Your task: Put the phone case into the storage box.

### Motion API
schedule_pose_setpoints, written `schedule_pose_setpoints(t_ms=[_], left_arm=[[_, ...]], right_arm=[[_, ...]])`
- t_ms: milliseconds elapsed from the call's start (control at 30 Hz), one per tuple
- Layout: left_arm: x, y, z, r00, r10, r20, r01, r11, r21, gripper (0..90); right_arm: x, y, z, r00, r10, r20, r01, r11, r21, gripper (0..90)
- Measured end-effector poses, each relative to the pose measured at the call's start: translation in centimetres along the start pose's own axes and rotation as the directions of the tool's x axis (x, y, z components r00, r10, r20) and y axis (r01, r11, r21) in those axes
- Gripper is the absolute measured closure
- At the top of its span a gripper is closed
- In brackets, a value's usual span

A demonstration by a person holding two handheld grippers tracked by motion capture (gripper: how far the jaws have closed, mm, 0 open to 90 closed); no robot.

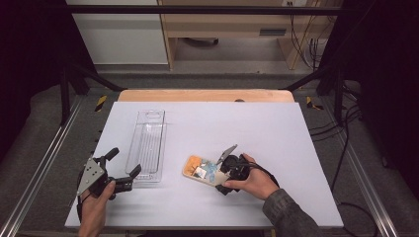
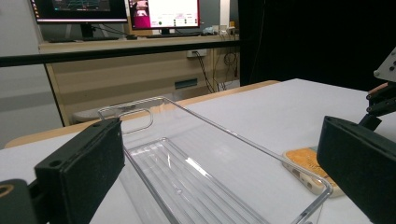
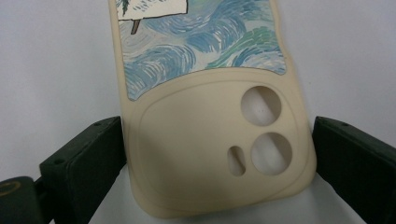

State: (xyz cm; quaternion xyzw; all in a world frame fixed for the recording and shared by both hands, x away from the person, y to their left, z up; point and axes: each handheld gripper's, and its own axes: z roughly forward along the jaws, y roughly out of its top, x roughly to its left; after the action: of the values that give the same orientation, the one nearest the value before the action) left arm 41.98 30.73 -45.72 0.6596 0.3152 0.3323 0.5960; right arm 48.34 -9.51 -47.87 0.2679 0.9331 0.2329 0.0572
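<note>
Right of the clear tray (image 1: 146,143), my right gripper (image 3: 219,154) brackets the phone case (image 3: 210,140).
Jaws barely touching, grip unsure — case not lifted; left gripper (image 1: 123,170) open by the tray.

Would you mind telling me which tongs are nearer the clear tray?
Left. The left tongs straddle the clear tray's near end; the right tongs straddle the phone case beside it.

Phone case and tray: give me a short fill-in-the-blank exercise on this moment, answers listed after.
1. The right gripper has its jaws on either side of the camera-hole end of the ____, which lies on the table.
2. The phone case lies to the ____ of the clear tray in the high view.
3. The tray holds ____.
4. The left gripper, jaws apart, sits at the tray's ____ end.

Missing words: phone case; right; nothing; near
</note>
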Motion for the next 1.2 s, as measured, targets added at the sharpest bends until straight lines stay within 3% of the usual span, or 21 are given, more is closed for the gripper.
schedule_pose_setpoints(t_ms=[800,1200], left_arm=[[0.0,0.0,0.0,1.0,0.0,-0.001,0.0,1.0,-0.001,0.6],[0.0,0.1,-0.1,1.0,0.003,-0.002,-0.003,1.0,-0.002,0.6]], right_arm=[[0.1,0.1,-0.3,0.9996,-0.029,0.001,0.029,0.999,0.015,11.3],[-0.3,0.1,-1.0,0.9999,0.013,0.001,-0.013,1.0,-0.01,12.3]])
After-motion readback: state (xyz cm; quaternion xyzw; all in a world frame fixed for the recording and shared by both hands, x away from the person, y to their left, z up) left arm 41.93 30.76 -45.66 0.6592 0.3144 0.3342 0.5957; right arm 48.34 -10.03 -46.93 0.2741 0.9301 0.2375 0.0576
